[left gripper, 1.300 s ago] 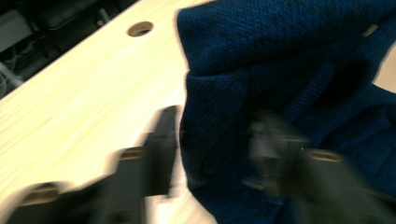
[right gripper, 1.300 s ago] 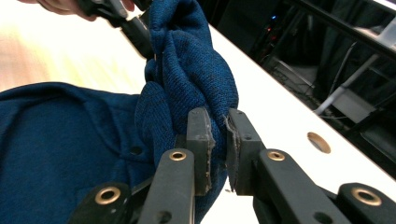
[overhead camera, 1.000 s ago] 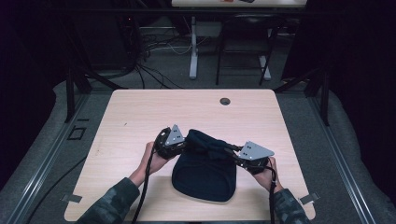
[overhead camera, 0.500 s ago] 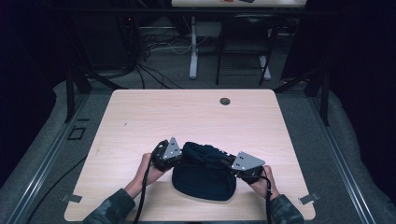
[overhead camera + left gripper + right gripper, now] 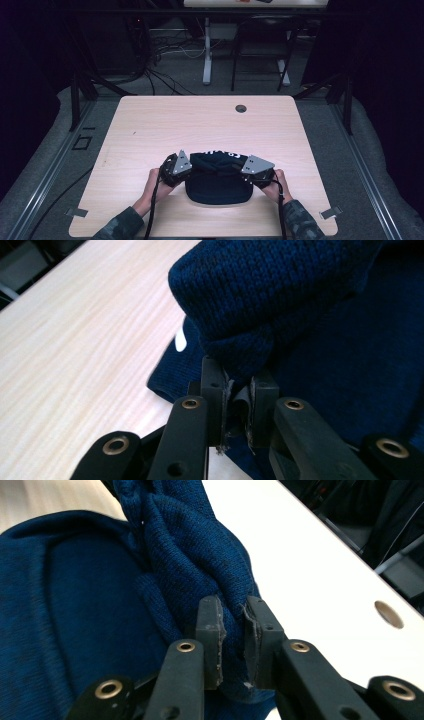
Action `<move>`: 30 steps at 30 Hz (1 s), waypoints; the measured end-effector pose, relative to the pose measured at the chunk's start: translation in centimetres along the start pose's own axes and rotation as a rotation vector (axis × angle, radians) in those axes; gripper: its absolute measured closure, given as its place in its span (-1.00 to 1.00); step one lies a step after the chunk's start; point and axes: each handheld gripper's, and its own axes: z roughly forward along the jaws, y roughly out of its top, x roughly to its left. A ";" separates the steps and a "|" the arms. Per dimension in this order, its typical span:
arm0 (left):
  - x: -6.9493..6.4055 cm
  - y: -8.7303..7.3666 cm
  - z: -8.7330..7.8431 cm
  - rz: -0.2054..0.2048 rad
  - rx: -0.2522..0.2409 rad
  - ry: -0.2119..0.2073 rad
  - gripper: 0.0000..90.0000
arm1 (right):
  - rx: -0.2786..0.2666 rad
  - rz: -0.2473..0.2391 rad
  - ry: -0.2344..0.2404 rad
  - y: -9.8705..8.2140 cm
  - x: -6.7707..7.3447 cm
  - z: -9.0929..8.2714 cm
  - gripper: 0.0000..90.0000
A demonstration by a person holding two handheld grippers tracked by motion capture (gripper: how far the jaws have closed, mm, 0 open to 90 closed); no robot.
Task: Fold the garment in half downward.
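From the high view I see a dark blue knit hat (image 5: 217, 180) lying on the near half of the wooden table (image 5: 200, 125), between my 2 grippers; its far edge is lifted and folded toward me, with white lettering showing along the fold, too small to read. The left gripper (image 5: 184, 167) sits at the hat's left edge, the right gripper (image 5: 245, 171) at its right edge; a hand (image 5: 150, 184) holds the left one and a hand (image 5: 276, 184) holds the right, sleeves coming in from the bottom.

In the left gripper view the left gripper (image 5: 239, 390) has its jaws pressed onto a bunched fold of the hat (image 5: 280, 305); the knit bulges above the pads, the rest of the hat spreads flat to the right, and bare table (image 5: 75, 340) lies to the left.

In the right gripper view the right gripper (image 5: 232, 617) pinches a thick gathered ridge of the hat (image 5: 190, 545); a small gap stays between the pads, packed with knit; the table's round hole (image 5: 389, 614) shows far off at right.
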 end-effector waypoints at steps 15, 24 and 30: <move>-1.0 -0.1 0.3 0.001 0.051 -0.074 0.62 | 0.046 0.093 0.095 -1.1 0.9 -2.1 0.58; -0.7 -0.6 -1.7 -0.050 0.065 -0.126 0.11 | 0.071 0.110 0.092 -1.7 1.2 -4.0 0.42; -0.1 0.1 -4.0 -0.092 0.003 -0.178 -0.04 | 0.049 0.145 0.060 -1.2 0.6 -4.8 0.28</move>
